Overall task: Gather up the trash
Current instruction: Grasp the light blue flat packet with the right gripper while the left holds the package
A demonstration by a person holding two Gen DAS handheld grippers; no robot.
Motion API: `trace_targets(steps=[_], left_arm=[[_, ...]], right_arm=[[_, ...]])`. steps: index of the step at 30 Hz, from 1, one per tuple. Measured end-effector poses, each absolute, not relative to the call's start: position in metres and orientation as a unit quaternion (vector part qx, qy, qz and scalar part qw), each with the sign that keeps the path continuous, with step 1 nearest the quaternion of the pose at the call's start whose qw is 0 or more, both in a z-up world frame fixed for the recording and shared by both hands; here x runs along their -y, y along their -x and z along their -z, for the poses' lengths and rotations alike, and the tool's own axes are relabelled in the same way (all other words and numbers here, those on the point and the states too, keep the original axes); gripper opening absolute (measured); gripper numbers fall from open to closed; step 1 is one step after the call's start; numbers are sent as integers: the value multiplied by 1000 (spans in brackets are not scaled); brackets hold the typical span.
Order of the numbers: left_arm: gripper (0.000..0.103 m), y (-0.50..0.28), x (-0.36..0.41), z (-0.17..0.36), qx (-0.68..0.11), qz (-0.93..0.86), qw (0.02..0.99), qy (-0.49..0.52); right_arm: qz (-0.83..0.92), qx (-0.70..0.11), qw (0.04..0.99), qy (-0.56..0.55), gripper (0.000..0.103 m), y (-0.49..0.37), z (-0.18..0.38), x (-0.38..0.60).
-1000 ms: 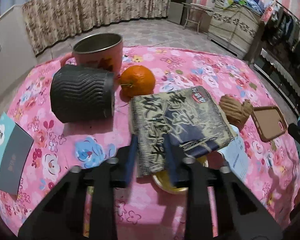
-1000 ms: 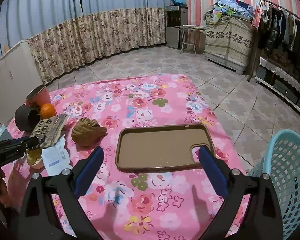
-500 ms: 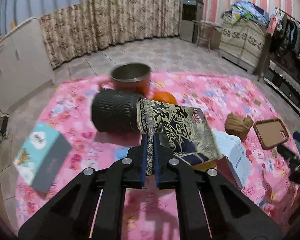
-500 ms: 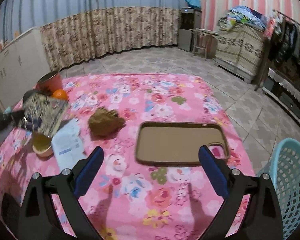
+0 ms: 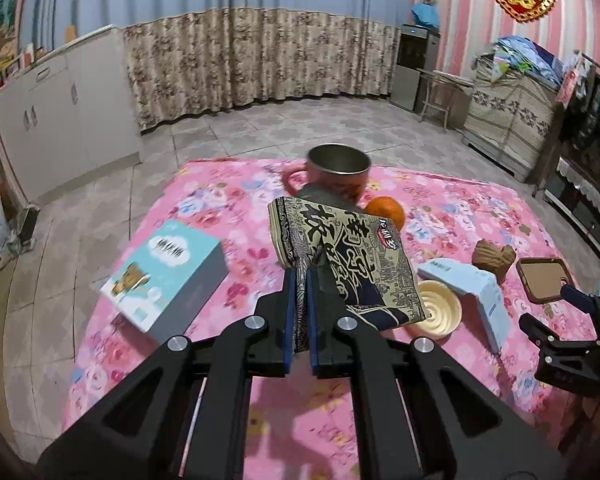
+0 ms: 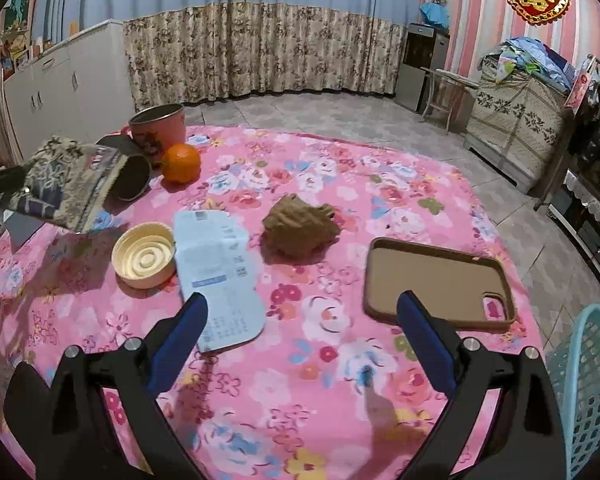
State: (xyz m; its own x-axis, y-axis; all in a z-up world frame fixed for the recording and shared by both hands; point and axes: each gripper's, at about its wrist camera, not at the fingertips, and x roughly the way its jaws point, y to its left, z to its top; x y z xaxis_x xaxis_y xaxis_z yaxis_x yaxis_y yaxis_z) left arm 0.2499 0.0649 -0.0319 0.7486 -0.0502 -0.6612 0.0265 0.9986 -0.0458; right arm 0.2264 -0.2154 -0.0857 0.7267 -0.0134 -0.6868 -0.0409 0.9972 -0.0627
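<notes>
My left fingers [image 5: 300, 300] pinch the snack wrapper [image 5: 352, 264] by its edge, lifted clear of the surface [image 6: 300, 400]; right fingers [image 6: 300, 320] hang wide open, empty, for basket [image 6: 592, 380] at right edge.

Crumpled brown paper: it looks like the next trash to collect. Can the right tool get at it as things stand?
Probably yes. The right tool is open and empty, and the crumpled brown paper lies uncovered on the cloth ahead, apart from the white leaflet and phone case.

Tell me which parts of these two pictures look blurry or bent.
Left wrist view: the blue box and the mug are smeared, the snack wrapper is sharp. Right wrist view: mostly sharp. Both views: fisheye bends the room and darkens the corners.
</notes>
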Motion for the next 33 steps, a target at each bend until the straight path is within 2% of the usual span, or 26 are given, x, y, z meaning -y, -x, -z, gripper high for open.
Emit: trace_targets(steps=[9,17,19,24,31,33], left_arm=[[4,-253,-75,33,-351,18,936,30],[4,-252,-73,33,-350,22,936,28],[4,-252,-73,34,-352,22,935,30],[4,-253,-73,36,-352,22,935,27],[4,-253,-70,34,-346,23,938,21],[4,-253,-67,31,-343,26,939,18]], right_arm=[[-26,-379,924,44,91,-230,91,188],[-52,-412,909,44,60,-245,109,176],[-57,-419,905,42,48,-247,113,177],[-63,-413,909,20,28,-247,107,192],[-68,-395,916,-4,10,-240,90,210],[-70,-394,916,-15,10,-234,85,221]])
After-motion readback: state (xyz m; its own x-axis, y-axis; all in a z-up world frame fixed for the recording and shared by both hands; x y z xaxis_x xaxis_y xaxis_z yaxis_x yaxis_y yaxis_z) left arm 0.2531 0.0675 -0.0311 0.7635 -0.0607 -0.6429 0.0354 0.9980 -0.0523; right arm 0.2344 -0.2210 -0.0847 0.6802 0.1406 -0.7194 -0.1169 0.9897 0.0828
